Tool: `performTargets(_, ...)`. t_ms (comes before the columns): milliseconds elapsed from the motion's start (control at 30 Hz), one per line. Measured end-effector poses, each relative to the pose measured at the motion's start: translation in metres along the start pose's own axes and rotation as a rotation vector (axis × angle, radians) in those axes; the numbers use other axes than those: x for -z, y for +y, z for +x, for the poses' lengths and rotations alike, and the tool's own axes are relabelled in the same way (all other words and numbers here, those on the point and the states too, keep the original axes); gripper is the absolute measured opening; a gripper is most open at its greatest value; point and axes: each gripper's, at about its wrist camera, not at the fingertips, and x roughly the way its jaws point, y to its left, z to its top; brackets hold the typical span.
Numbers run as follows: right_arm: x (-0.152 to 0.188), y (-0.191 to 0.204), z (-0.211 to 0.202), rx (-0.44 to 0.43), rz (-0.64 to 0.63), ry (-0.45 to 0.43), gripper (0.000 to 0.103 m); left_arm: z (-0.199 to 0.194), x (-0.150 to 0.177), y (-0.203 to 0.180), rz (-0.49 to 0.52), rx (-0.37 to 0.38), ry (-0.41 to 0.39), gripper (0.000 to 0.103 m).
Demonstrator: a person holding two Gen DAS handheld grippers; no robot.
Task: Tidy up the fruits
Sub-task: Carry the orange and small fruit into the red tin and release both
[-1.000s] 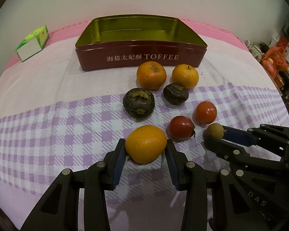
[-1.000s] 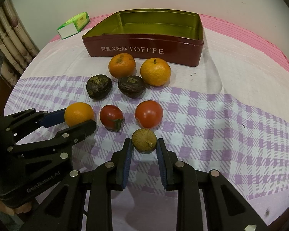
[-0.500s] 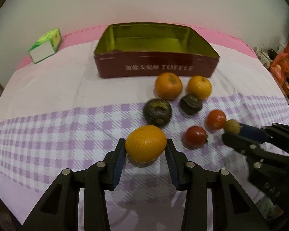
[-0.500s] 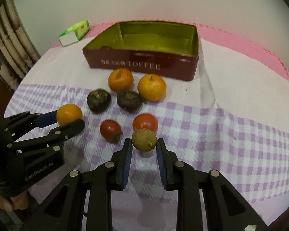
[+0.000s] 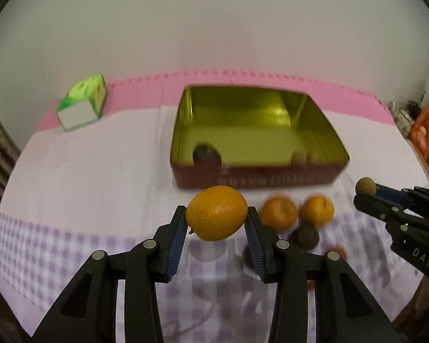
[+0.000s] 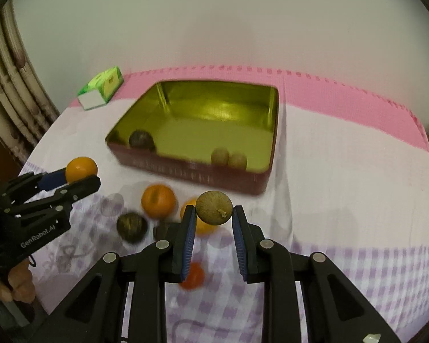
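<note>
Fruits in transit: left claw [image 5: 216, 220] clamped on an orange [image 5: 216, 213], right claw [image 6: 213, 219] clamped on a small brown fruit [image 6: 214, 207], both lifted clear of the checked cloth [image 6: 357, 271]; open tin [image 6: 267, 131] at twelve o'clock, holding one dark fruit [image 6: 140, 139] and two brown ones [image 6: 228, 157]. Step in hand appears to be carrying; next move calls for advancing over the rim, lowering, then releasing.
</note>
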Motion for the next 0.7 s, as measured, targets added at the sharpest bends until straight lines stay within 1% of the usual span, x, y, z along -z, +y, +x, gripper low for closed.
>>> performTargets(200, -0.033, -0.003, 0.014, -0.004, -0.015, -0.006, 0.024, 0.012, -0.04, 0.005, 0.009, -0.01, -0.037, 0.042)
performTargets(267, -0.04, -0.003, 0.022, 0.001, -0.023, 0.006, 0.024, 0.018, -0.048, 0.003, 0.017, -0.013, -0.039, 0.042)
performTargets(367, -0.048, -0.005, 0.035, 0.002, -0.028, 0.026, 0.024, 0.033, -0.063, 0.005, 0.027, -0.008, -0.022, 0.042)
performTargets(500, -0.054, -0.006, 0.049, 0.01, -0.027, 0.047, 0.024, 0.049, -0.072, 0.001, 0.039, 0.0, 0.004, 0.042)
performTargets(700, -0.058, -0.007, 0.066, 0.012, -0.032, 0.073, 0.024, 0.069, -0.068, 0.0, 0.054, -0.003, 0.044, 0.042)
